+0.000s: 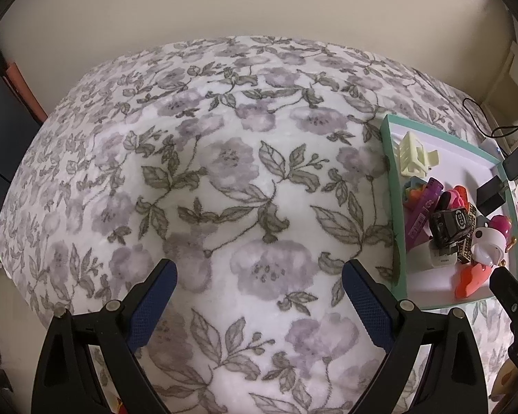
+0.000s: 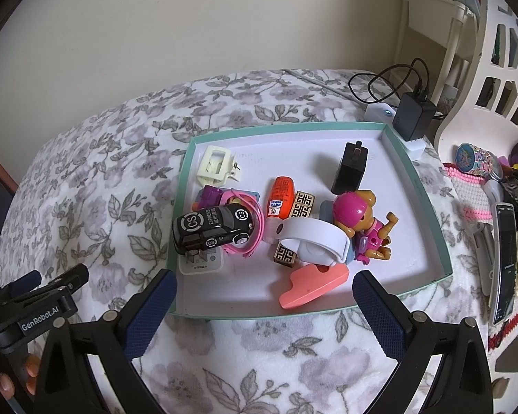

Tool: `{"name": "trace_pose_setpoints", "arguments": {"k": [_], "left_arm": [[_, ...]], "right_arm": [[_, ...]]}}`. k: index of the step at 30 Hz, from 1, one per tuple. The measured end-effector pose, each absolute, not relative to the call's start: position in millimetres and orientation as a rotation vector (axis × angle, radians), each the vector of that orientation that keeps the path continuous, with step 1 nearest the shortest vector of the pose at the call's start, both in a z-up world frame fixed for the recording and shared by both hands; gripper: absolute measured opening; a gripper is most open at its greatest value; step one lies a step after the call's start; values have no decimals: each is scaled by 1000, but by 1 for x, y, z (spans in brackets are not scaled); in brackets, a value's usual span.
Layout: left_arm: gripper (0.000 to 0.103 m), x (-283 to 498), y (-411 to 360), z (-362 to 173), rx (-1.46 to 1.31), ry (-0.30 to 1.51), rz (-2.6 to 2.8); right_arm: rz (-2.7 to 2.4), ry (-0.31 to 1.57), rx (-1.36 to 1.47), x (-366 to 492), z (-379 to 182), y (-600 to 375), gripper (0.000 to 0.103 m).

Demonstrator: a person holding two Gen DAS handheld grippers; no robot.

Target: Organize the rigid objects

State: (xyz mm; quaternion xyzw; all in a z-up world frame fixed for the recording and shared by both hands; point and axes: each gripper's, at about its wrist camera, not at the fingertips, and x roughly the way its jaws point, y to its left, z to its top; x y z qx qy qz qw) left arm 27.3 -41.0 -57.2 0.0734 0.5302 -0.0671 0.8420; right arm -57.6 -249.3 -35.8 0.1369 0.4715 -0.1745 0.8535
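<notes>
**Both grippers spread wide above the bed; toys lie in the tray**

While the left gripper [image 1: 259, 276] hangs over the flowered blanket [image 1: 207, 172], its jaws stand wide apart and hold nothing. From the left wrist camera, the green-rimmed tray [image 1: 393, 207] lies at 3 o'clock, on the blanket. A cream clip [image 1: 414, 155] sits near the tray's far corner. A black toy car [image 1: 449, 224] rests on top of the pile of small items at the tray's near end. The tip of the right gripper shows at 4 o'clock.

From the right wrist camera, the right gripper [image 2: 264, 286] is also wide open and empty, its jaws just over the tray's [image 2: 445, 241] near rim. Inside the tray, the toy car [image 2: 214, 229] lies at 9 o'clock on a pink band [image 2: 257, 227]. An orange tube [image 2: 279, 196] lies at centre. A dog figure [image 2: 362, 220] in a pink helmet lies at 3 o'clock. A black charger [image 2: 350, 169] stands at 1 o'clock. A coral piece [image 2: 310, 284] lies at 6 o'clock. The cream clip [image 2: 217, 165] sits at 11 o'clock. The left gripper [image 2: 38, 293] appears at 8 o'clock.
</notes>
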Motion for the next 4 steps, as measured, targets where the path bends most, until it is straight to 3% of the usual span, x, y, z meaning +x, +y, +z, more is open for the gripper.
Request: {"name": "trace_pose_setpoints", "arguments": {"k": [4], "left_arm": [[96,27,-43,-56,167,1107,-141]], "right_arm": [[-367,992,288,-57,-36,-249,103]]}}
